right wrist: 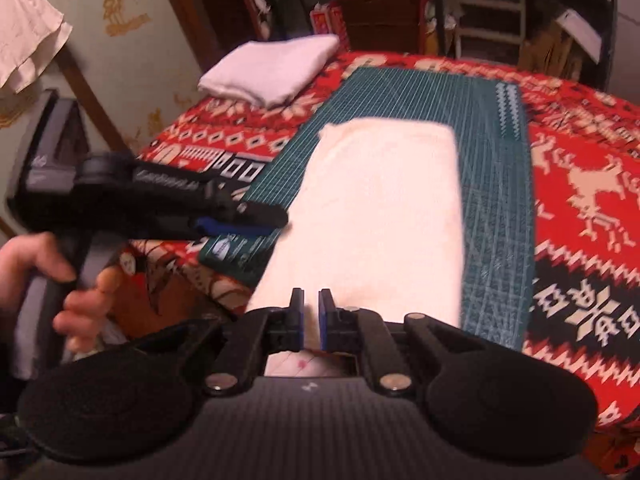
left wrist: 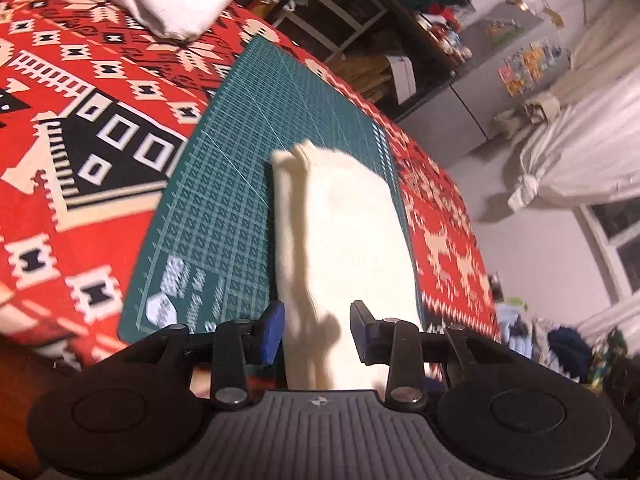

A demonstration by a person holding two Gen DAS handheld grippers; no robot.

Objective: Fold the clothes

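**Right wrist view: folded cream cloth on green cutting mat**

Item 1. Cream-white folded rectangular cloth [right wrist: 380, 216], lying flat on the dark green gridded cutting mat [right wrist: 500, 200]. Its near end overhangs the mat's near edge, toward the camera; its far end stops short of the mat's far edge. In the left wrist view its stacked fold layers [left wrist: 344, 240] show along the left side.

Item 2. Cutting mat, laid over a red patterned tablecloth with cream and black motifs [right wrist: 580, 184].

Item 3. White folded towel-like bundle [right wrist: 272, 68], at the table's far left corner, off the mat.

Item 4. Right gripper [right wrist: 311, 320], blue pads nearly pressed together, a thin gap remaining; whether cloth is pinched cannot be told.

Item 5. Left gripper [left wrist: 318, 330], jaws spread, over the cloth's near left edge, pads not pressing it. In the right wrist view it [right wrist: 256, 220] reaches in from the left, gripped by a person's hand [right wrist: 52, 280].
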